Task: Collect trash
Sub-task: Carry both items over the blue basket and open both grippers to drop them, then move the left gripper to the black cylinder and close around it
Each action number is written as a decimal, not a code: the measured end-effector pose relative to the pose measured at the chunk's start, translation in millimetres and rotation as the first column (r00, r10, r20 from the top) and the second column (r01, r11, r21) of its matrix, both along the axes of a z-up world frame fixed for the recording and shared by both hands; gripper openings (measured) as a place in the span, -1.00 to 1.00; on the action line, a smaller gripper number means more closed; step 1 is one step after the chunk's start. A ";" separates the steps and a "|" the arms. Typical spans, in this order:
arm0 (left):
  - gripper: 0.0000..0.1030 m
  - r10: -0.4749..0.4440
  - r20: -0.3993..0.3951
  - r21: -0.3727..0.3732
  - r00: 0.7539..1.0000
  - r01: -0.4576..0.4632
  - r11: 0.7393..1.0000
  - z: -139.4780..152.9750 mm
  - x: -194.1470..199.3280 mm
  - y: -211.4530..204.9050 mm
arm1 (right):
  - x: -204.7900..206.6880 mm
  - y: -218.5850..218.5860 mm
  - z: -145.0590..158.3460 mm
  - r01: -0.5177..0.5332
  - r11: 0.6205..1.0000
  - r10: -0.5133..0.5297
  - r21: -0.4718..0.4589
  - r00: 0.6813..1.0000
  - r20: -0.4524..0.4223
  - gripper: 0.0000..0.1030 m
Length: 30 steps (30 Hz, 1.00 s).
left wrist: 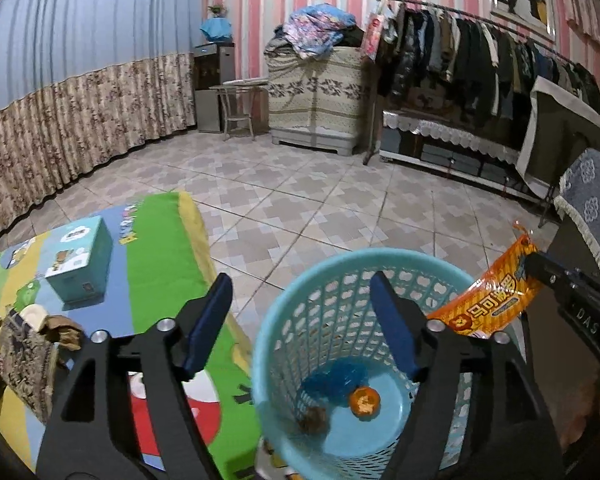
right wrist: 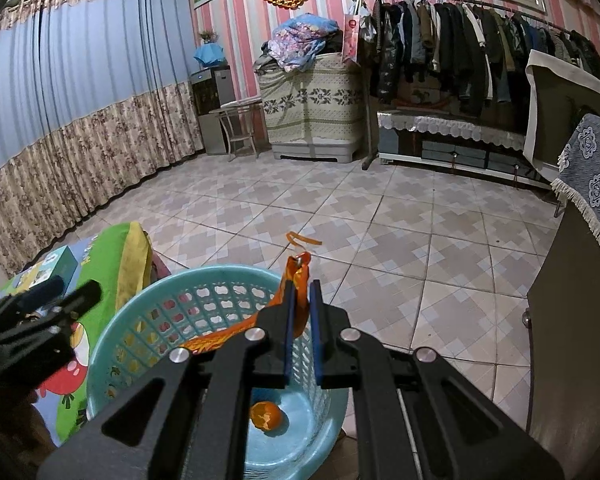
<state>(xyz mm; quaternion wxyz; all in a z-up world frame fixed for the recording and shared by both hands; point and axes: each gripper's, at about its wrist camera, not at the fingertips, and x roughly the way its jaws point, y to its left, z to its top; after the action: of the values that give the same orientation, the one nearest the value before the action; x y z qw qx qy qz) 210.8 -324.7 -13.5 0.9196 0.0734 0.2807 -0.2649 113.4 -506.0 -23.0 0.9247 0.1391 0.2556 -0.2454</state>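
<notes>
The right gripper (right wrist: 303, 286) pinches one orange wrapper (left wrist: 490, 300) slanting lengthwise over the blue basket (left wrist: 324, 270), which holds one orange (left wrist: 364, 400); the left gripper (left wrist: 300, 284) is spread, empty.

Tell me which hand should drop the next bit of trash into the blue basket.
Right. The right gripper is shut on the orange wrapper, held over the basket. The left gripper is open and empty.

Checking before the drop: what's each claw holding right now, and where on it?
The right claw pinches the orange snack wrapper near its upper end, over the blue basket. The left claw is open, holding nothing.
</notes>
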 end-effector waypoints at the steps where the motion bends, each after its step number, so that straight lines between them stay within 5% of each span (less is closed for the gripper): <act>1: 0.46 0.010 0.002 -0.006 1.000 -0.010 1.000 2.2 0.6 4.8 | 1.6 2.8 -0.7 -0.005 1.000 0.005 -0.002 1.000 -0.001 -0.85; 7: 0.71 0.092 0.032 -0.037 0.995 -0.091 0.995 15.0 1.2 44.3 | 15.0 21.4 -1.5 -0.035 0.999 0.035 -0.016 0.999 -0.019 -0.85; 15: 0.80 0.180 0.027 -0.049 0.983 -0.179 0.983 21.1 6.3 95.6 | 32.3 38.2 -8.7 -0.074 0.997 0.072 -0.018 0.994 -0.081 -0.80; 17: 0.80 0.201 0.026 -0.051 0.979 -0.199 0.979 21.8 6.7 109.1 | 35.6 39.4 -10.8 -0.082 0.997 0.081 -0.010 0.992 -0.096 -0.31; 19: 0.81 0.219 0.027 -0.052 0.975 -0.218 0.975 21.3 6.1 123.6 | 36.7 42.4 -11.6 -0.090 0.996 0.089 -0.002 0.992 -0.094 -0.04; 30: 0.89 0.332 0.048 -0.051 0.942 -0.330 0.943 27.2 4.0 204.5 | 46.6 68.2 -8.1 -0.126 0.992 0.126 0.010 0.987 -0.095 0.65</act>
<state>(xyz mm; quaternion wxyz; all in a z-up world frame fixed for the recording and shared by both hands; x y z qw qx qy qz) 214.8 -120.2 13.7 0.9599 0.0130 0.2573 -0.1102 160.1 -437.8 -31.1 0.9247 0.1127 0.3084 -0.1925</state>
